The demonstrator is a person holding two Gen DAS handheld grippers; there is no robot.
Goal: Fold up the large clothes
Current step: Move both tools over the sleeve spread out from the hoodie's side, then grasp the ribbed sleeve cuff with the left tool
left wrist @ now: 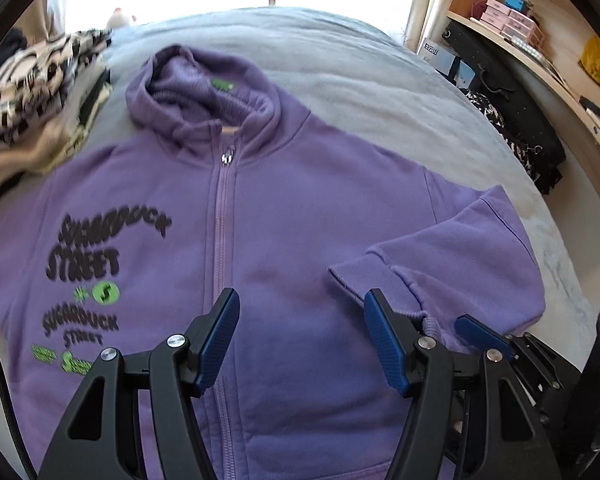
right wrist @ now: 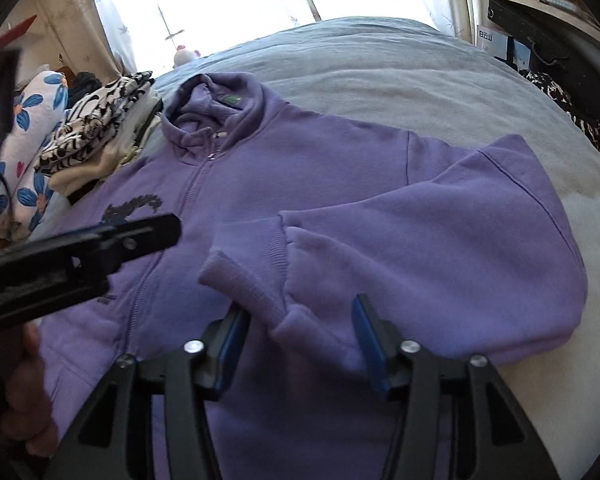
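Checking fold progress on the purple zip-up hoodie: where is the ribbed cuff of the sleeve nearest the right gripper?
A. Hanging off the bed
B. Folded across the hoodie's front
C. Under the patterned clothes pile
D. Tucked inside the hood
B: the ribbed cuff lies on the purple zip-up hoodie's chest, beside the zipper.

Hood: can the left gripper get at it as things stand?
Probably yes. The left gripper is open over the hoodie chest, and nothing lies between its fingers and the hood beyond.
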